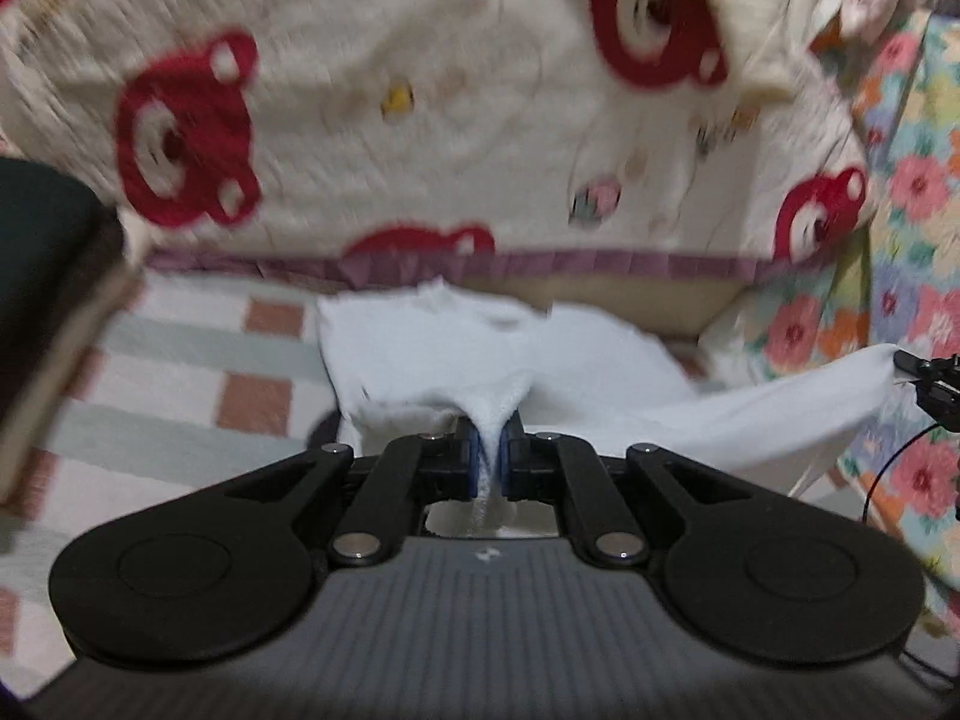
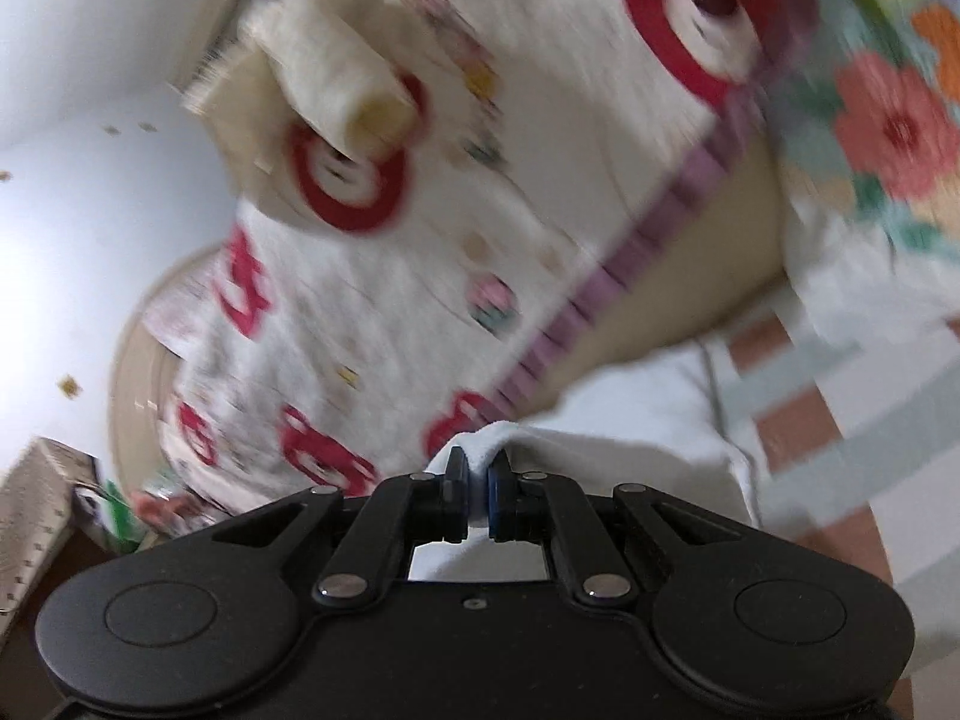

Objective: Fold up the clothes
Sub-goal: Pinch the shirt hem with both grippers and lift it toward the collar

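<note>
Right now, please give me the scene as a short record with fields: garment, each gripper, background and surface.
garment: white cloth, pinched at two places, stretched between the grippers
left gripper: shut on the white cloth
right gripper: shut on the white cloth
background: cream blanket with red bears, purple trim along its lower edge
surface: checked cover, orange and pale squares
right side: floral fabric
image quality: blurred

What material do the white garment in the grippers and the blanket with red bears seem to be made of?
White garment: probably soft knit cotton, matte; it bunches into soft folds where it is pinched. Bear blanket: seemingly plush fleece or terry, fuzzy, with a woven purple trim; motion blur leaves this uncertain.
</note>
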The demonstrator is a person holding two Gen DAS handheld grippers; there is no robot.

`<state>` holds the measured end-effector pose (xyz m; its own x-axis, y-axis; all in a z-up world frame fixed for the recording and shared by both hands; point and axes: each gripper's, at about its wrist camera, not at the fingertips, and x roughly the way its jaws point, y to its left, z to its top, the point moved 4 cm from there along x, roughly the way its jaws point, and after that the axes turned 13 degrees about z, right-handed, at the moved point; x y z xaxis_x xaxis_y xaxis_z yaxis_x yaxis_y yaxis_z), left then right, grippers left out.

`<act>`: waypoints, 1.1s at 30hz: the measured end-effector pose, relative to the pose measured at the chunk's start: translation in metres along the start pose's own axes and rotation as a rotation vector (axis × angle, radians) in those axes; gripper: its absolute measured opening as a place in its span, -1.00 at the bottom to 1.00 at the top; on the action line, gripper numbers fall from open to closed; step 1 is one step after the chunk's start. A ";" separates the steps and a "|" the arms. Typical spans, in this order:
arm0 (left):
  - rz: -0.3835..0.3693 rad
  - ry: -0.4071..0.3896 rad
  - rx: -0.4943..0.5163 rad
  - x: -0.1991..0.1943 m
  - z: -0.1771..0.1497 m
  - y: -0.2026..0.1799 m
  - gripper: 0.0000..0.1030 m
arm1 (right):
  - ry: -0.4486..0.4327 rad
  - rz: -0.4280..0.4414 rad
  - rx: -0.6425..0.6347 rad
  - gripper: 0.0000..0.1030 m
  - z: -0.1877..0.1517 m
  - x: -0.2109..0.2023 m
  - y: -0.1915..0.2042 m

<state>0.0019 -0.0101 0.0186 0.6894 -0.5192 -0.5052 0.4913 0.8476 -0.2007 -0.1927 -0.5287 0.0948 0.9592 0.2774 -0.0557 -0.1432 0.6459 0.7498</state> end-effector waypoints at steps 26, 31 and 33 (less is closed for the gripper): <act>-0.005 0.195 0.285 0.015 0.018 -0.012 -0.89 | 0.392 -0.139 -0.030 -0.84 0.042 0.055 -0.034; 0.159 0.206 0.325 0.105 0.076 -0.001 -0.88 | 0.531 -0.239 -0.028 -0.85 0.094 0.159 -0.078; 0.204 0.194 0.311 0.131 0.086 -0.003 -0.88 | 0.602 -0.272 -0.090 -0.85 0.101 0.186 -0.082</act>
<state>0.1364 -0.0899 0.0253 0.6911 -0.2884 -0.6628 0.5124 0.8422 0.1678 0.0221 -0.6022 0.0896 0.6639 0.4276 -0.6135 0.0400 0.7989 0.6001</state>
